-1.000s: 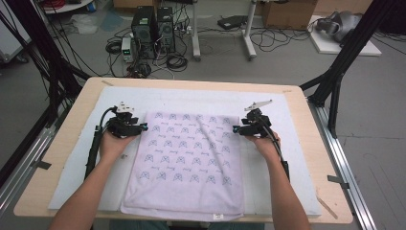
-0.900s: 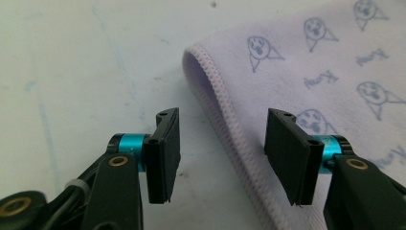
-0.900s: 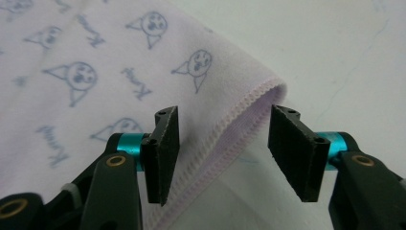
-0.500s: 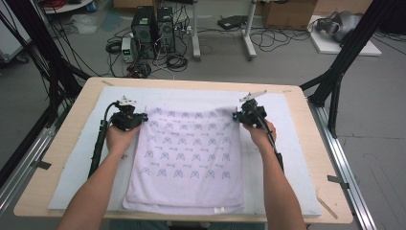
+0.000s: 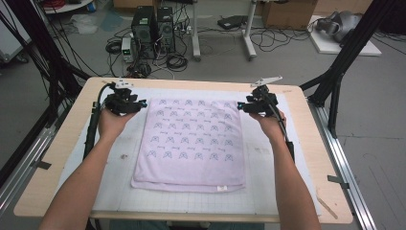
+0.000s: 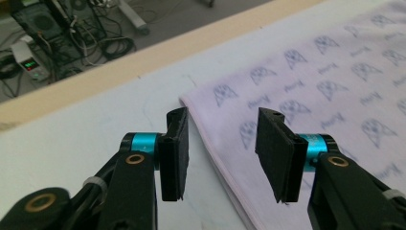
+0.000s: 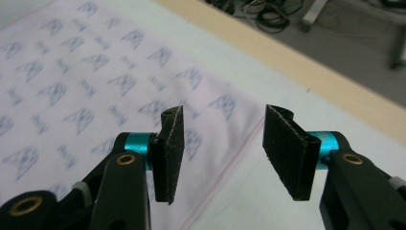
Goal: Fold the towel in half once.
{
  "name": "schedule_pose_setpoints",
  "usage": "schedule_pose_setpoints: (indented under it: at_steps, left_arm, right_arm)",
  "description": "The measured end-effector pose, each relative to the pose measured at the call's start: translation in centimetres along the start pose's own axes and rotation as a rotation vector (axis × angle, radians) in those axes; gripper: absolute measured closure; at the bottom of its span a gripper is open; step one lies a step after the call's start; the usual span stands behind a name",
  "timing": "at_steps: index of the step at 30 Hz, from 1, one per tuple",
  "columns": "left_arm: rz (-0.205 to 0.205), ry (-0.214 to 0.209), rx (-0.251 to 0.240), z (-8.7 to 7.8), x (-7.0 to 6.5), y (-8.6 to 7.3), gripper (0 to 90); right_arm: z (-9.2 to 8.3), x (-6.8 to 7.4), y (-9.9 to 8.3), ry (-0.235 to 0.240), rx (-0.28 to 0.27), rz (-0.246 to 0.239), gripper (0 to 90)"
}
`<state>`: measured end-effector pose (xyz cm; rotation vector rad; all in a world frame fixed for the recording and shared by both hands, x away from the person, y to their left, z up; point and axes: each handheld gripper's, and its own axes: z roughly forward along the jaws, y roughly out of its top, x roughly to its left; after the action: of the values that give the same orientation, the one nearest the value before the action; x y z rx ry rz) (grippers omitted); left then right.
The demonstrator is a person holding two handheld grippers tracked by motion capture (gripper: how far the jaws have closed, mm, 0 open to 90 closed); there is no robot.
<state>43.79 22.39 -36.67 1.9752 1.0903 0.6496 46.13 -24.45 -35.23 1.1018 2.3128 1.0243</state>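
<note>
Folded towel at the far-corner stage. A pale pink towel [image 5: 190, 143] printed with small blue motifs lay flat on the white mat [image 5: 115, 191] covering the wooden tabletop [image 5: 43, 191], roughly centred and squared to the mat's edges. At its near edge two layers showed, one over the other, with a small label at the near right corner, which suggested that at least one fold had been made and laid down evenly. The surface appeared smooth, with no obvious bunching.

The left gripper [image 5: 142, 103] stood at the towel's far left corner and the right gripper [image 5: 241, 106] at its far right corner, each held in one of the person's hands. In the left gripper view, the left gripper [image 6: 221, 155] had its jaws apart, straddling the towel's pink-hemmed side edge just short of the corner, with no cloth between the pads. In the right gripper view, the right gripper [image 7: 221, 152] likewise stood with its jaws apart above the opposite hem, holding nothing. Whether either pad touched the cloth could not be told.

Judged from this arrangement, the towel was partly folded and at rest, released at both far corners. What remained was probably a further fold to reduce the rectangle, for which both corners would need gripping evenly to keep the edges aligned.
</note>
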Motion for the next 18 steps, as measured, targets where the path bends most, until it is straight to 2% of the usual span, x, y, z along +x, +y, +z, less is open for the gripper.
schedule_pose_setpoints:
  at_steps: [1, 3, 5, 6, 7, 9, 11, 16, 18]
  left_arm:
    - [0.005, -0.007, 0.007, -0.2, -0.2, -0.6, 55.3]
    - [0.010, -0.027, 0.009, -0.7, -0.5, -1.6, 53.9]
    - [0.005, -0.053, 0.007, -1.3, -0.8, -2.6, 51.6]
    - [0.005, -0.071, 0.014, -1.6, -1.0, -2.9, 50.4]
    - [0.017, -0.090, 0.031, -1.8, -1.3, -3.2, 49.3]
    - [0.037, -0.118, 0.010, -2.7, -1.9, -3.9, 46.9]
    - [0.039, -0.144, 0.002, -3.5, -2.5, -4.5, 44.6]
    - [0.077, -0.185, -0.018, -5.9, -4.1, -6.2, 42.4]
    - [0.111, -0.200, -0.007, -6.7, -4.9, -6.8, 42.3]
  right_arm:
    - [-0.1, 0.2, -0.4, 0.019, 0.016, 0.009, 46.2]
    - [-0.6, 1.0, -1.2, 0.040, -0.012, -0.014, 46.5]
    - [-1.2, 1.9, -2.0, 0.081, -0.038, -0.012, 46.2]
    - [-1.5, 2.4, -2.2, 0.086, -0.036, -0.028, 45.7]
    - [-1.7, 2.9, -2.5, 0.093, -0.044, -0.039, 45.7]
    - [-2.2, 3.7, -3.1, 0.118, -0.051, -0.050, 45.0]
    - [-2.7, 4.6, -3.6, 0.149, -0.060, -0.059, 44.6]
    - [-3.8, 6.9, -5.2, 0.200, -0.057, -0.108, 45.0]
    - [-4.3, 7.9, -6.1, 0.211, -0.051, -0.134, 45.2]
